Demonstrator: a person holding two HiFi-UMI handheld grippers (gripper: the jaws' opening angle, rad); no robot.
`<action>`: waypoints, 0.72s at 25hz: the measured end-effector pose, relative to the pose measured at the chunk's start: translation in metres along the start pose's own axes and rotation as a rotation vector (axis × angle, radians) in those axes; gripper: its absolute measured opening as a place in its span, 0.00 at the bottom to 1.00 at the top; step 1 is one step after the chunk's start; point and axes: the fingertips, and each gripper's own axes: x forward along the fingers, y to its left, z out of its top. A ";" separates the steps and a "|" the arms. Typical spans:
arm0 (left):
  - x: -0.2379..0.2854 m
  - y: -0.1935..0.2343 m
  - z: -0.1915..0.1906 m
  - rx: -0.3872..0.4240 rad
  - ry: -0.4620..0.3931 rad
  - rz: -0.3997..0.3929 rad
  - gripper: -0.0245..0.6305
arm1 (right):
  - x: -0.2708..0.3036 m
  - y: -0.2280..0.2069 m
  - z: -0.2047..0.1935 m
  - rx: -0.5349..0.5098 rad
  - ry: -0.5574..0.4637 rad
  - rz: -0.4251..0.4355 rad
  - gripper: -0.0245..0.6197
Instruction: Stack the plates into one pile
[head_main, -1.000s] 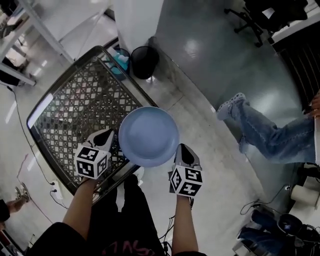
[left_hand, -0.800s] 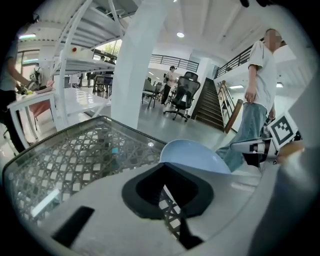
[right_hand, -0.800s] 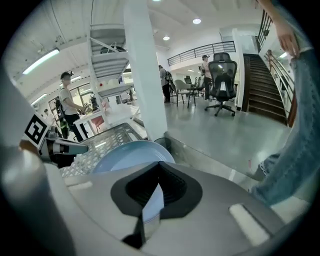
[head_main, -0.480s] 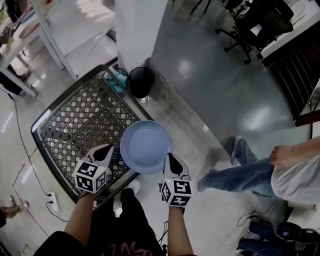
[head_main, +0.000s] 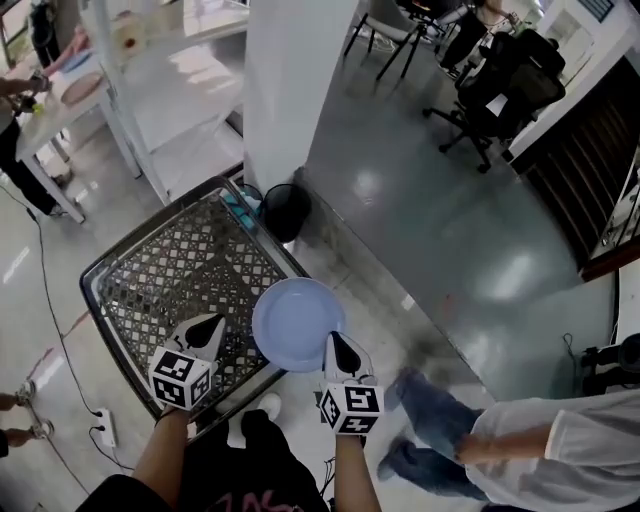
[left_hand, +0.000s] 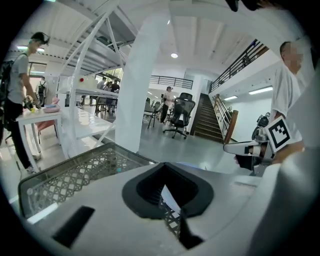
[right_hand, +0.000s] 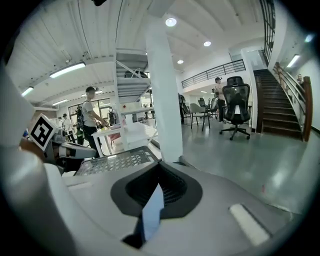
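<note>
Blue plate (head_main: 297, 322) tight in right fingers (head_main: 339, 353), left fingers (head_main: 206, 334) clenched empty, mesh table (head_main: 170, 270) below

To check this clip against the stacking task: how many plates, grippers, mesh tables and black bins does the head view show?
Plate: 1
Grippers: 2 (left gripper, right gripper)
Mesh table: 1
Black bin: 1
Total: 5
</note>
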 end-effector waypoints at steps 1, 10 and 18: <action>-0.004 0.000 0.003 0.003 -0.007 0.003 0.04 | -0.002 0.002 0.002 -0.001 -0.004 0.002 0.05; -0.032 -0.004 0.029 0.035 -0.067 0.027 0.04 | -0.022 0.013 0.028 -0.034 -0.049 0.022 0.05; -0.057 0.000 0.044 0.066 -0.124 0.076 0.04 | -0.032 0.022 0.045 -0.063 -0.100 0.042 0.05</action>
